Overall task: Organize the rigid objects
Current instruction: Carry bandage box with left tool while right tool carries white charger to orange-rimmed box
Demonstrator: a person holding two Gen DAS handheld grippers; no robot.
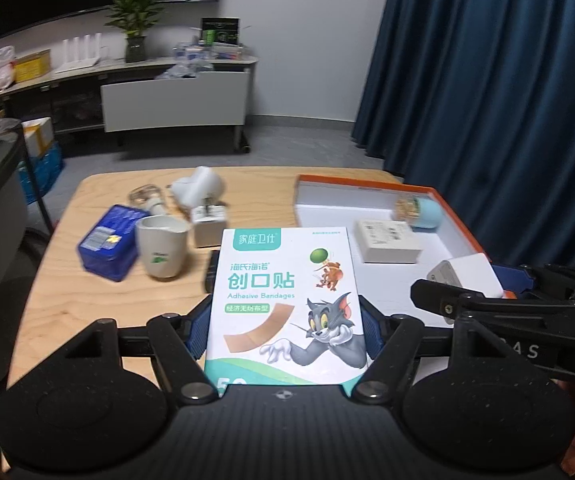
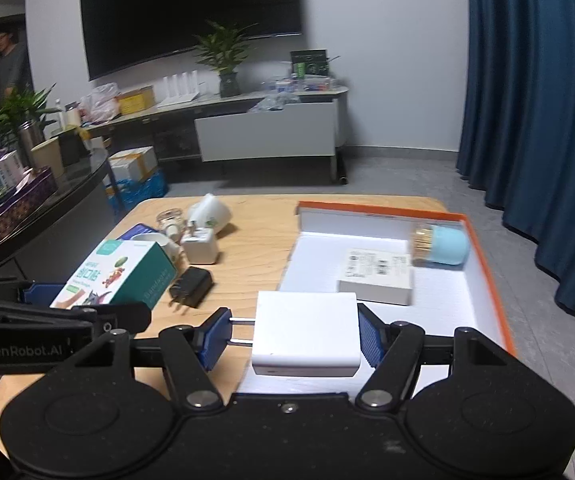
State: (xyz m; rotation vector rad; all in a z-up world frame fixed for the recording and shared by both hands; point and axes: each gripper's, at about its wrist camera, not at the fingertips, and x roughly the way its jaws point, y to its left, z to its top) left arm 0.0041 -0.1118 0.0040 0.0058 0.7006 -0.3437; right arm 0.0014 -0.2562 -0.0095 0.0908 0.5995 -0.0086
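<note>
The left tongs [image 1: 285, 328] pinched the bandage box [image 1: 287, 304] upright above the tabletop [image 1: 63, 300]. The right tongs [image 2: 293, 336] gripped the white charger [image 2: 305, 334], prongs leftward, over the near edge of the orange-rimmed tray [image 2: 491, 280].

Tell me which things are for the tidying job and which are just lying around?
For the job: bandage box in left gripper, white charger in right gripper, orange tray, black plug, cup, blue tin.

Lying around: plant, TV, curtain.
</note>
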